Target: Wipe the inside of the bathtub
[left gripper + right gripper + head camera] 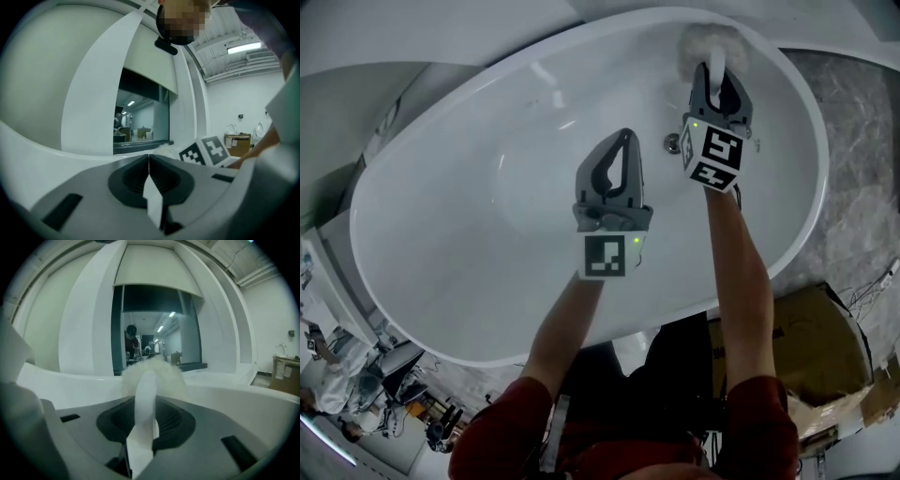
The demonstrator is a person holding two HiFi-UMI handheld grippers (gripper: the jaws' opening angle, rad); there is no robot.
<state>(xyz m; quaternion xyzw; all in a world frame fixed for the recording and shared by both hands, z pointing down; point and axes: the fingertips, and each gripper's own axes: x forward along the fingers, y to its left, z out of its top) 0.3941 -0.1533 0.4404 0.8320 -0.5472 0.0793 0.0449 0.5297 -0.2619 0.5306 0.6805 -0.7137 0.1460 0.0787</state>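
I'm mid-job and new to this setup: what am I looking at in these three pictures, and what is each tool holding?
No robot arm here: a person holds a two-jaw tool in each hand. The head view looks steeply down from the person's head into a white bathtub. The other two pictures come from cameras riding on each tool, looking along its jaws. The left tool hangs over the tub's middle, jaws together, nothing between them. The right tool is clamped on the white handle of a fluffy white duster, whose head is at the tub's far end, beyond the drain fitting.
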